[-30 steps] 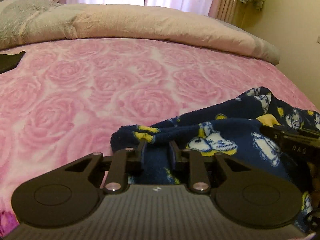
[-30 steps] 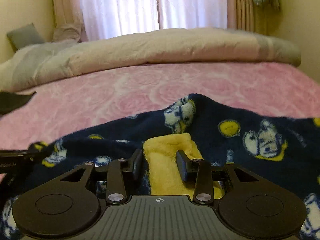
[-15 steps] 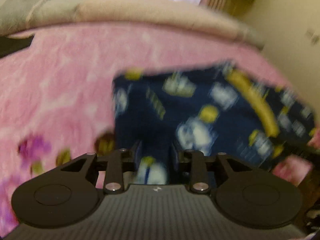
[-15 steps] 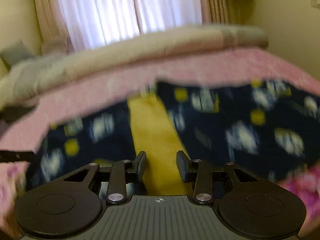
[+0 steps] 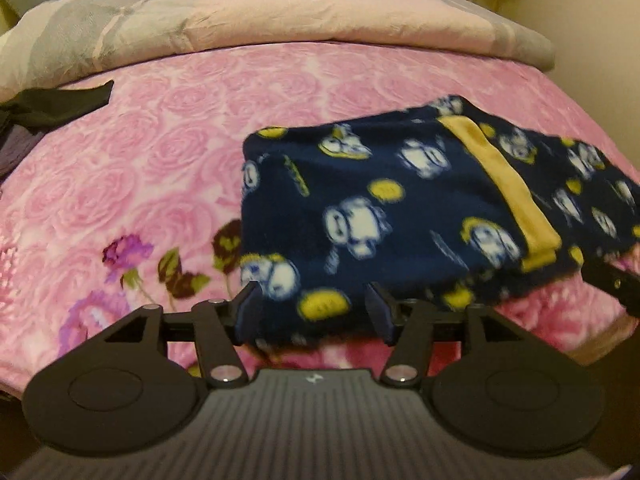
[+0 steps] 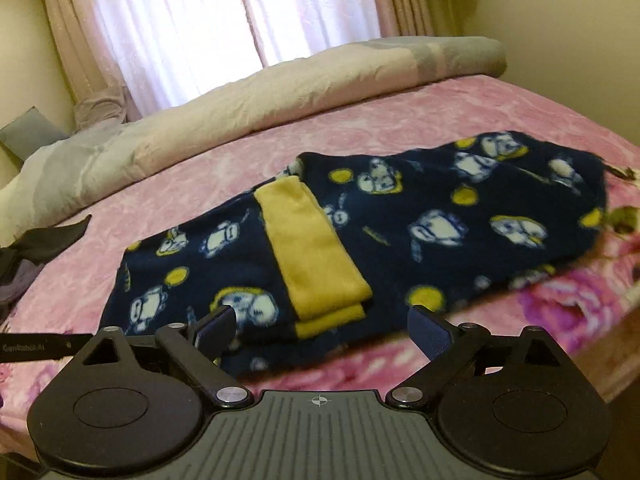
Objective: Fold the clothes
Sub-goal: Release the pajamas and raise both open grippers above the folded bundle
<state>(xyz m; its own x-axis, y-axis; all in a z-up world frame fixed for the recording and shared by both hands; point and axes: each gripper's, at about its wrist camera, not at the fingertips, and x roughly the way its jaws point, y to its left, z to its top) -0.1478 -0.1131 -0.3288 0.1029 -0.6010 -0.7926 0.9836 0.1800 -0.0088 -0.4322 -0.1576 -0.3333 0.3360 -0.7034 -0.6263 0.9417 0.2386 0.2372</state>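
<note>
A navy fleece garment (image 5: 400,208) with white cartoon figures, yellow dots and a yellow band (image 5: 512,192) lies folded flat on the pink rose bedspread (image 5: 160,128). My left gripper (image 5: 313,312) is open, its fingers spread either side of the garment's near left edge. In the right wrist view the same garment (image 6: 400,232) shows its yellow band (image 6: 316,248) folded double. My right gripper (image 6: 322,330) is open wide just in front of that near edge, holding nothing. A part of the right gripper (image 5: 612,284) shows at the garment's right corner.
A rolled beige and grey duvet (image 5: 280,20) runs along the far side of the bed. Dark clothes (image 5: 52,108) lie at the left edge, also visible as a black cloth (image 6: 48,240). Curtains (image 6: 180,32) hang behind. The bed's front edge (image 6: 600,360) is close.
Both grippers held the garment, swung it out over the bed, and have now opened. The garment has dropped flat on the bedspread, and both grippers have pulled back toward the near edge.
</note>
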